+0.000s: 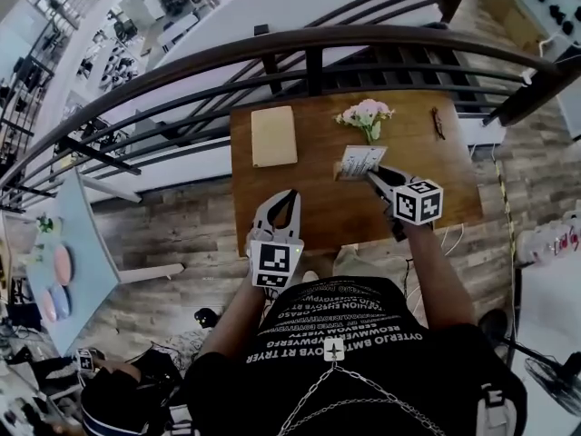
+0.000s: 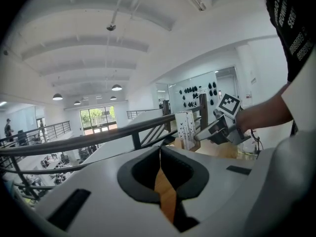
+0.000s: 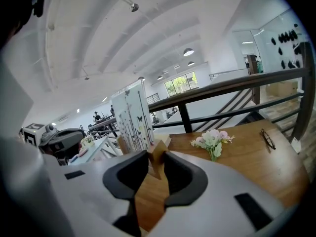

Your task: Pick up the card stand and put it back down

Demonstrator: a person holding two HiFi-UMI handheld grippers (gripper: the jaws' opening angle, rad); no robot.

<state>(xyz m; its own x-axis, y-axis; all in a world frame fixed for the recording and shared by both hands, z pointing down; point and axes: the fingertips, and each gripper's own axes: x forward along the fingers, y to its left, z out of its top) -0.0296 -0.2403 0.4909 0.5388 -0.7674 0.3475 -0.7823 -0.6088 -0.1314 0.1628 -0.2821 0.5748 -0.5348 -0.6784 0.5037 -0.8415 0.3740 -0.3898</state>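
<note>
Head view is showing a wooden bench (image 1: 318, 209) carrying a tan board (image 1: 273, 136) on its far left part. The left gripper (image 1: 291, 194) is hovering over the near edge, its fingers pressing together on nothing. The right gripper (image 1: 372, 176) is reaching over the middle, its fingers clamping on the wooden base of the card stand (image 1: 360, 161). The stand's white card is standing upright near the pink flowers (image 1: 365, 114).

Partly hidden: card stand (image 3: 133, 118) base, behind right gripper (image 3: 154, 157); small dark item (image 1: 438, 123) unidentifiable.
</note>
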